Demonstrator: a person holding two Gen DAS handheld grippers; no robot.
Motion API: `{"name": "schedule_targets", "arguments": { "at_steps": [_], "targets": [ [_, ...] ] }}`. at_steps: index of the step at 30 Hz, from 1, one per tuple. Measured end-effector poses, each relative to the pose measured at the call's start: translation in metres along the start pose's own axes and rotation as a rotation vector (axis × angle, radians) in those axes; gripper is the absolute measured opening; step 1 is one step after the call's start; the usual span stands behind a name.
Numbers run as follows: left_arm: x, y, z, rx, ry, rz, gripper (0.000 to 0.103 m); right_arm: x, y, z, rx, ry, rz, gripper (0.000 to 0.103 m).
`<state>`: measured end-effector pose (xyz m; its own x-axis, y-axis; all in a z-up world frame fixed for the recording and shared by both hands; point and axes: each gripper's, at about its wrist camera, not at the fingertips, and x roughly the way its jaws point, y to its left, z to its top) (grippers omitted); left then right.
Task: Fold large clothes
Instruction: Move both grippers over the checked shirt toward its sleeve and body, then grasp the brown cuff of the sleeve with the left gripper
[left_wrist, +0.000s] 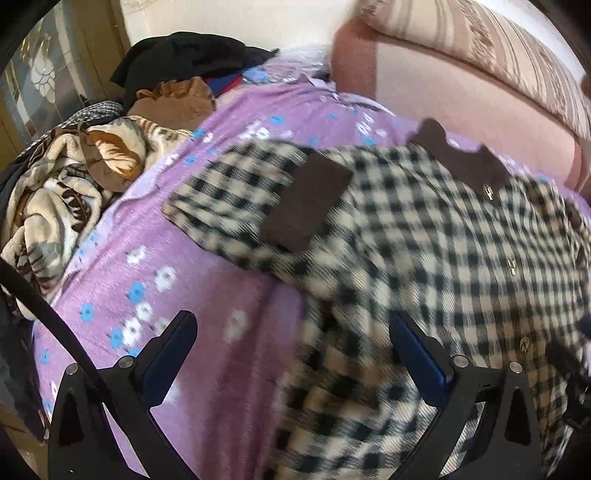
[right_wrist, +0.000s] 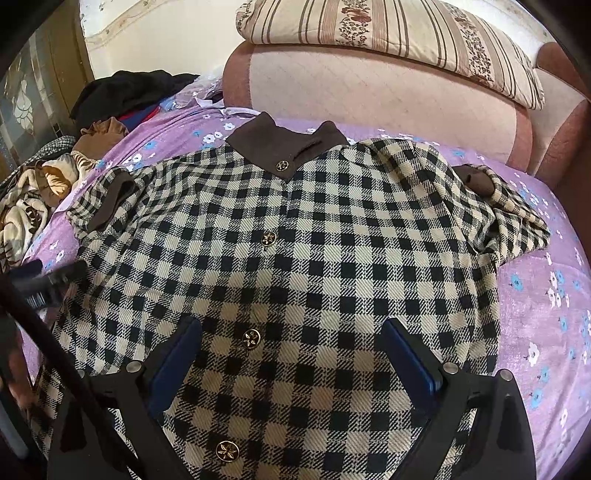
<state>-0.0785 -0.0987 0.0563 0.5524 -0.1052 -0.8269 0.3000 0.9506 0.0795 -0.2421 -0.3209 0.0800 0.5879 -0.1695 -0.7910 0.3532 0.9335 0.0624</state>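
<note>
Checked coat (right_wrist: 295, 258) lay flat, buttoned, on the purple floral bed sheet (right_wrist: 535, 295), brown collar (right_wrist: 288, 147) toward the headboard (right_wrist: 369, 96). Right gripper (right_wrist: 291, 354) hovered wide open over its front, empty. Left gripper (left_wrist: 291, 350) wide open over the coat's edge, empty; view blurred.

A bed covered in a purple floral sheet (right_wrist: 535, 295) carries a checked coat (right_wrist: 295, 258) laid flat, buttons up (collar toward the headboard). A jumble of blankets and clothes (left_wrist: 55, 199) sits along its far-left edge.
</note>
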Motion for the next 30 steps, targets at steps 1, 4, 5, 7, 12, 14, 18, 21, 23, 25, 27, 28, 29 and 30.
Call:
{"name": "schedule_targets", "arguments": {
  "at_steps": [1, 4, 5, 7, 12, 14, 18, 21, 23, 25, 27, 28, 29, 30],
  "targets": [
    [0.001, 0.004, 0.004, -0.003, -0.001, 0.003, 0.103, 0.000, 0.000, 0.000, 0.002, -0.001, 0.000, 0.099],
    [0.005, 0.016, 0.022, -0.012, -0.005, -0.001, 0.103, 0.000, -0.001, 0.000, 0.011, 0.003, 0.010, 0.099],
    [0.008, 0.018, 0.027, -0.008, -0.009, 0.000, 0.103, 0.001, -0.001, 0.000, 0.014, 0.006, 0.014, 0.099],
    [0.018, 0.016, 0.038, 0.017, -0.002, 0.003, 0.103, 0.002, -0.001, 0.000, 0.021, 0.015, 0.023, 0.099],
    [0.047, 0.005, 0.054, 0.076, 0.019, 0.010, 0.085, 0.004, -0.002, -0.001, 0.031, 0.031, 0.038, 0.099],
    [0.057, 0.008, 0.058, 0.082, 0.044, 0.027, 0.062, 0.005, -0.003, -0.001, 0.031, 0.034, 0.042, 0.099],
    [0.062, 0.016, 0.058, 0.090, 0.084, -0.034, 0.056, 0.007, -0.005, -0.001, 0.035, 0.046, 0.053, 0.099],
    [0.060, 0.008, 0.054, 0.161, 0.088, -0.065, 0.062, 0.010, -0.005, 0.000, 0.046, 0.061, 0.069, 0.099],
    [0.061, 0.000, 0.051, 0.195, 0.102, -0.091, 0.069, 0.013, -0.004, 0.000, 0.046, 0.073, 0.075, 0.099],
    [0.065, -0.008, 0.048, 0.233, 0.111, -0.092, 0.071, 0.014, -0.004, -0.001, 0.043, 0.078, 0.075, 0.099],
    [0.070, -0.009, 0.048, 0.246, 0.103, -0.056, 0.071, 0.015, -0.004, -0.001, 0.042, 0.080, 0.072, 0.099],
    [0.074, -0.007, 0.049, 0.231, 0.103, -0.043, 0.071, 0.015, -0.004, -0.001, 0.045, 0.080, 0.073, 0.099],
    [0.077, -0.001, 0.052, 0.201, 0.112, -0.053, 0.071, 0.015, -0.005, -0.001, 0.047, 0.080, 0.074, 0.099],
    [0.080, 0.003, 0.055, 0.178, 0.120, -0.071, 0.071, 0.015, -0.005, -0.002, 0.051, 0.081, 0.075, 0.099]
  ]
}}
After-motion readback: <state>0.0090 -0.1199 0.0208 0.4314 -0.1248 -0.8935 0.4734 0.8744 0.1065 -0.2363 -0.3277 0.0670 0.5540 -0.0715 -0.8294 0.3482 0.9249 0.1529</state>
